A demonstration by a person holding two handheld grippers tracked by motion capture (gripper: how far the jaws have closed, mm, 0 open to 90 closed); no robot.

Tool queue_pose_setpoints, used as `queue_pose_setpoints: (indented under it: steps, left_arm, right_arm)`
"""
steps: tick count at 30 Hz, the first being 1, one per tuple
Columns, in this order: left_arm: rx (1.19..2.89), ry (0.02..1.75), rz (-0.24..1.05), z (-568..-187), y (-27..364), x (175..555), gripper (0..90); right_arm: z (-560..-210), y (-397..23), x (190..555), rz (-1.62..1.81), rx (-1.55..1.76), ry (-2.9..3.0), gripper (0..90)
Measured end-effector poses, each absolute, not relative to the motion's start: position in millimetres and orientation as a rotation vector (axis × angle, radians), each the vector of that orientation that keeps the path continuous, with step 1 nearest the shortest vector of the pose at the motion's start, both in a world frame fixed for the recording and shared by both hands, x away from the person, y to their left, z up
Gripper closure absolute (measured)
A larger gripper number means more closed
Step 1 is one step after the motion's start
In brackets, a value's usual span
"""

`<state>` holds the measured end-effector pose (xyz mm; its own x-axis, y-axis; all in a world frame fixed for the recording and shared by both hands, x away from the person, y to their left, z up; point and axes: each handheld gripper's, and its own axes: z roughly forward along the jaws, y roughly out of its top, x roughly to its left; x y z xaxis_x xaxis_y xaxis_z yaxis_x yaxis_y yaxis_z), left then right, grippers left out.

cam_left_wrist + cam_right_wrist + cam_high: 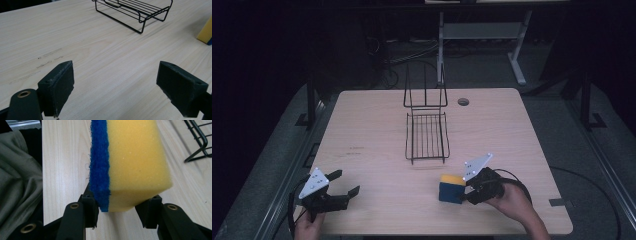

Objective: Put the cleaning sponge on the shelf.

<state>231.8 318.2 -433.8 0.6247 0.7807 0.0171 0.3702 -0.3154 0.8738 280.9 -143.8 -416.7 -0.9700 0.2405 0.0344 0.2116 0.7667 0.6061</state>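
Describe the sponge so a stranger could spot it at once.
On the pale wooden table, look toward the near right corner, in front of the black wire rack. There the right gripper is shut on the sponge: a yellow foam block with a blue scouring layer.

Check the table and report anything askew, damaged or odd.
Nothing stands out. The wire rack sits upright and intact mid-table. The sponge is squeezed between the right gripper jaws, its near end pinched in. The left gripper is open over bare wood.
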Motion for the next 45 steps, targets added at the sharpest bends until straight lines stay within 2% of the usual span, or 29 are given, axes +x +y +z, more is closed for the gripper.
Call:
queue_pose_setpoints:
  steps: [27,45]
  left_arm:
    - [1.924,0.914,0.557,-433.7,319.2,232.0,14.1]
    - [1.919,0.919,0.553,-433.9,318.8,232.0,14.1]
  right_arm:
    - [-391.2,-131.9,308.9,1.037,0.327,2.919,56.5]
    - [-390.2,-128.4,321.7,1.052,0.321,2.935,56.6]
